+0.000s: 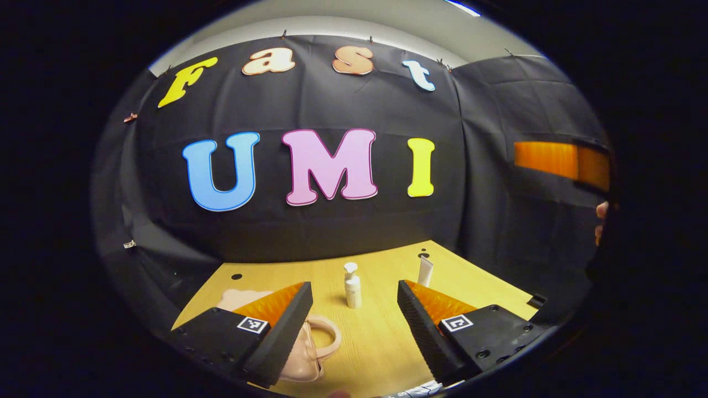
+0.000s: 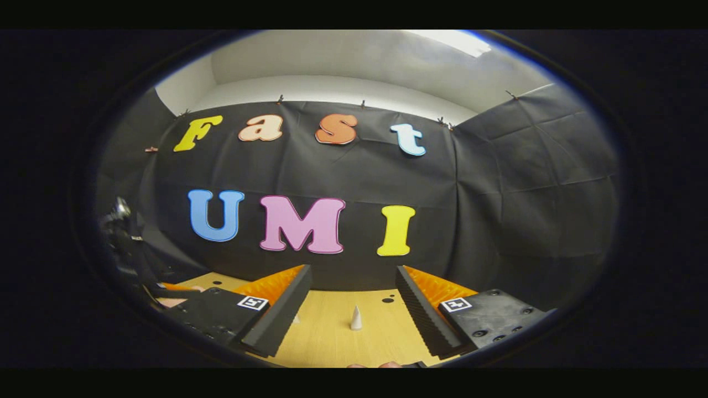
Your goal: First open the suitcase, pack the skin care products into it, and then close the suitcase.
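Plainly, both grippers were held above the wooden table [image 1: 381, 331] with nothing between their fingers. In the left gripper view, the left gripper [image 1: 354, 309] had its jaws spread wide, and through the gap a small white pump bottle [image 1: 352, 286] stood upright on the tabletop. Farther back and to the right, a white tube [image 1: 425, 271] stood on end near the table's far edge, well apart from the bottle. A pale pink suitcase [image 1: 301, 354] with a looped handle lay closed on the table at the lower left, partly hidden behind the left finger [image 1: 279, 337]. At the right edge of that view, part of the other gripper showed as an orange bar, with a person's fingertips [image 1: 600, 221] just below it.

In the right gripper view, the right gripper [image 2: 354, 307] also had its jaws spread apart. Between them, farther off on the table, the white tube [image 2: 356, 319] stood upright, tapering to a point at the top. Black cloth [image 2: 498, 221] hung behind the table as the booth's wall.
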Available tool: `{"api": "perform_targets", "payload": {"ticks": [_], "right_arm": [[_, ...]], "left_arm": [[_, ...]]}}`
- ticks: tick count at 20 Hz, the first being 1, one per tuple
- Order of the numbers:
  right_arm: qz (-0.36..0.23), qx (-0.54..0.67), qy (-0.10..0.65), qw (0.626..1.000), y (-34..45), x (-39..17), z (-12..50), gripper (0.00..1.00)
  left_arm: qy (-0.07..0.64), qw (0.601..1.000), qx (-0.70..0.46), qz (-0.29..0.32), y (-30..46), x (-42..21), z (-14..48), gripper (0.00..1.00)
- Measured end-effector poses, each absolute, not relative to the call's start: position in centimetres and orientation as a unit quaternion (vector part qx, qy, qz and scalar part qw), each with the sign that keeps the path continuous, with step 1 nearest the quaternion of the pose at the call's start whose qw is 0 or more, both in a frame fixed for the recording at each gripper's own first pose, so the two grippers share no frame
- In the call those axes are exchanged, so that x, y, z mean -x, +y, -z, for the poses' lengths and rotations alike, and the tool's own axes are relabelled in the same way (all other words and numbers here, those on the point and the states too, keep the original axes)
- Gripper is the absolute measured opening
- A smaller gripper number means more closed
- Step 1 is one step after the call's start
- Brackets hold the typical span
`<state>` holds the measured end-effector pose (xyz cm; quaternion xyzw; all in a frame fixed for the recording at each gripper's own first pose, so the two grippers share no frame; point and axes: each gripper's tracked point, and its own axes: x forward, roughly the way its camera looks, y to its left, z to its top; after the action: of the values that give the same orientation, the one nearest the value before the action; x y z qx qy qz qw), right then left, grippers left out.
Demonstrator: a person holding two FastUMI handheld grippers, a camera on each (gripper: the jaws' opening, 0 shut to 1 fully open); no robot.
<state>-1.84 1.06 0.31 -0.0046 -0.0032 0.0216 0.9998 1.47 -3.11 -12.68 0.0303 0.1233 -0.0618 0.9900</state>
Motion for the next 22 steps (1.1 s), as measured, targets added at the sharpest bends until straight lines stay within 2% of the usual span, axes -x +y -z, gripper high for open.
{"api": "perform_targets", "payload": {"ticks": [6, 12, 16, 19, 22], "right_arm": [[-0.049, 0.025, -0.019, 0.998, 0.0, 0.9, -0.3, 0.96], [-0.06, 0.001, 0.013, 0.998, -4.4, -3.8, 2.7, 0.96], [-0.1, -0.001, 0.038, 0.994, -5.2, -8.0, 4.8, 0.97], [-0.152, -0.015, 0.047, 0.987, -4.0, -10.1, 6.0, 0.96], [-0.167, -0.008, 0.05, 0.985, -3.5, -11.0, 6.0, 0.97]], "left_arm": [[0.233, 0.971, -0.023, 0.038, -2.9, -5.3, 21.5, 0.98], [0.334, 0.941, 0.002, -0.05, -0.4, -8.9, 28.6, 0.98], [0.378, 0.921, -0.005, -0.096, 0.7, -10.7, 31.8, 0.98], [0.413, 0.903, -0.002, -0.122, 1.0, -11.1, 34.4, 0.98], [0.427, 0.898, -0.014, -0.103, 0.2, -11.8, 35.7, 0.93]]}}
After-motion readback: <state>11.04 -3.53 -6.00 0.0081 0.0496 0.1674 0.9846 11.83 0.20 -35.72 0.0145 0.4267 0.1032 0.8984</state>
